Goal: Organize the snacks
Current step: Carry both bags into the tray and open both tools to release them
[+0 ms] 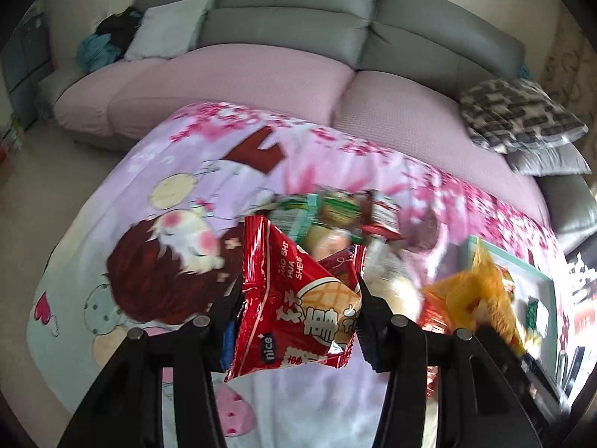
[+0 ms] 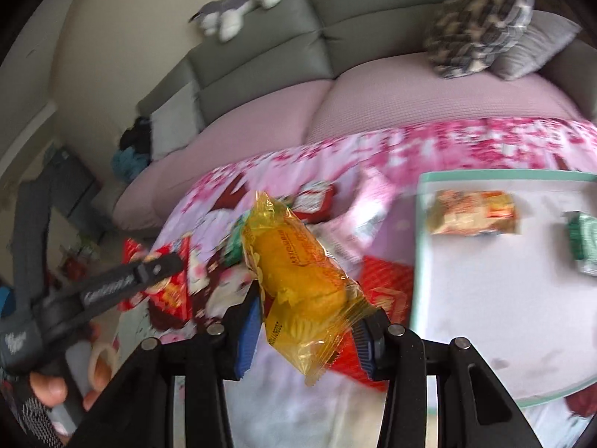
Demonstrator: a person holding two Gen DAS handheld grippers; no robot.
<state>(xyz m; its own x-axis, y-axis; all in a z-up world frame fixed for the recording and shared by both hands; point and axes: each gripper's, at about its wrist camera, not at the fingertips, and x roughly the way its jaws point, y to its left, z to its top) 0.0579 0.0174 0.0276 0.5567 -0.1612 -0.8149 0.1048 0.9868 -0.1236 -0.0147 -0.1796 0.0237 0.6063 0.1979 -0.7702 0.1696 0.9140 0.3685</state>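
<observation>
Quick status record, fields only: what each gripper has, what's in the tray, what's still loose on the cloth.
left gripper: shut on red snack packet, held above the cloth
right gripper: shut on yellow cake packet, also held above the cloth
tray: white with a green rim, on the right; holds an orange packet and a green packet
cloth: pink cartoon print, a mixed pile of snacks still loose
background: grey sofa

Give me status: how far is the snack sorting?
Early. Done: two packets lie on the tray. In hand: left gripper clamps a red snack bag; right gripper clamps a yellow cake packet. Left: a loose snack pile on the cloth.
</observation>
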